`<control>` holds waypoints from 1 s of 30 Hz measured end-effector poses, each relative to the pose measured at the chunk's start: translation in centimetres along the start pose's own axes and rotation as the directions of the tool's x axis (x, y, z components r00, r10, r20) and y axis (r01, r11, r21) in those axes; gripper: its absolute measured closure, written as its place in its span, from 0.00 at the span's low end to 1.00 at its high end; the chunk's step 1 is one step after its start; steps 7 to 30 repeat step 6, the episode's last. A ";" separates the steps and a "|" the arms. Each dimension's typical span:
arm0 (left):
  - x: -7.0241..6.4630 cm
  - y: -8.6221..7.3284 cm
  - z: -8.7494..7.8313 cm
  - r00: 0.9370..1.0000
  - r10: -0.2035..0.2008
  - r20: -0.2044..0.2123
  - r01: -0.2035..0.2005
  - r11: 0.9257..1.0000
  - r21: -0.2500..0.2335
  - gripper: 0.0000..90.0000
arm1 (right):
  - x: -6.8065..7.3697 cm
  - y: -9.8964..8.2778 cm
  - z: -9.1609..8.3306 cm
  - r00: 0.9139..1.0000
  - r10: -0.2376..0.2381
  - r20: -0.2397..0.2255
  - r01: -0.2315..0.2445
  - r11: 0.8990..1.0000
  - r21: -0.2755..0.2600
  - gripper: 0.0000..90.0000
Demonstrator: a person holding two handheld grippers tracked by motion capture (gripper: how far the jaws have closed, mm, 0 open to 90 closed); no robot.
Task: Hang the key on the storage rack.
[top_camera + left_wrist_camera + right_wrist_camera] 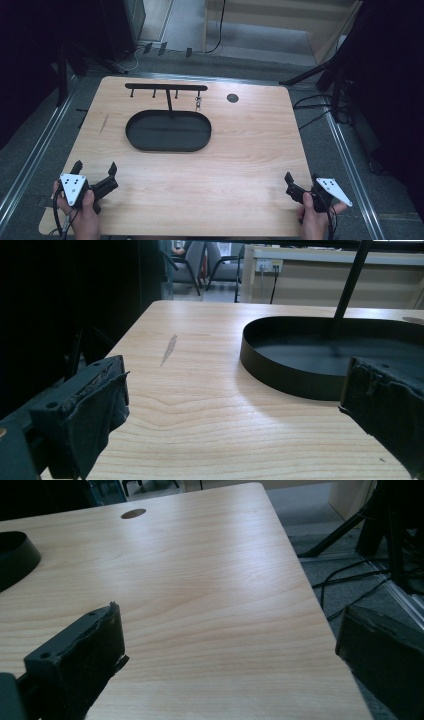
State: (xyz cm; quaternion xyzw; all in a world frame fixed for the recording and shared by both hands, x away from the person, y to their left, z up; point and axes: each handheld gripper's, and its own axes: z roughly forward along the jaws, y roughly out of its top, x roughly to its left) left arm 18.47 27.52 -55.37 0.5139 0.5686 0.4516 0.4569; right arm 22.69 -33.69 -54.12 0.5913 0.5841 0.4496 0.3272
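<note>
A black oval tray [135, 136] lies at the middle back of the wooden table [250, 150]. From the tray rises a black T-shaped rack [166, 87] with several hooks, and a small metal item [198, 103] hangs from the rightmost hook. My left gripper [95, 167] rests at the near left corner, open, with nothing between its jaws. In the left gripper view the left gripper [235, 405] points at the tray [280, 375]. My right gripper [302, 177] sits at the near right edge, open and holding nothing. In its own view the right gripper [230, 645] looks over bare wood, with the tray's rim [20, 555] at far left.
A round dark cable hole [232, 98] is set in the table near its back right. A grey scuff mark [168, 350] shows on the wood left of the tray. Cables and stand legs [320, 75] lie on the floor to the right of the table.
</note>
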 end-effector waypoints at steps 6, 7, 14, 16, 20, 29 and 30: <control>0.0 0.0 0.0 1.000 -0.005 -0.002 0.005 1.000 0.000 0.00 | -0.1 -0.3 0.1 1.000 0.011 0.014 -0.011 1.000 0.027 0.00; 0.0 0.0 0.0 1.000 -0.005 -0.002 0.005 1.000 0.000 0.00 | -0.1 -0.3 0.1 1.000 0.011 0.014 -0.011 1.000 0.027 0.00; 0.0 0.0 0.0 1.000 -0.005 -0.002 0.005 1.000 0.000 0.00 | -0.1 -0.3 0.1 1.000 0.011 0.014 -0.011 1.000 0.027 0.00; 0.0 0.0 0.0 1.000 -0.005 -0.002 0.005 1.000 0.000 0.00 | -0.1 -0.3 0.1 1.000 0.011 0.014 -0.011 1.000 0.027 0.00; 0.0 0.0 0.0 1.000 -0.005 -0.002 0.005 1.000 0.000 0.00 | -0.1 -0.3 0.1 1.000 0.011 0.014 -0.011 1.000 0.027 0.00; 0.0 0.0 0.0 1.000 -0.005 -0.002 0.005 1.000 0.000 0.00 | -0.1 -0.3 0.1 1.000 0.011 0.014 -0.011 1.000 0.027 0.00; 0.0 0.0 0.0 1.000 -0.005 -0.002 0.005 1.000 0.000 0.00 | -0.1 -0.3 0.1 1.000 0.011 0.014 -0.011 1.000 0.027 0.00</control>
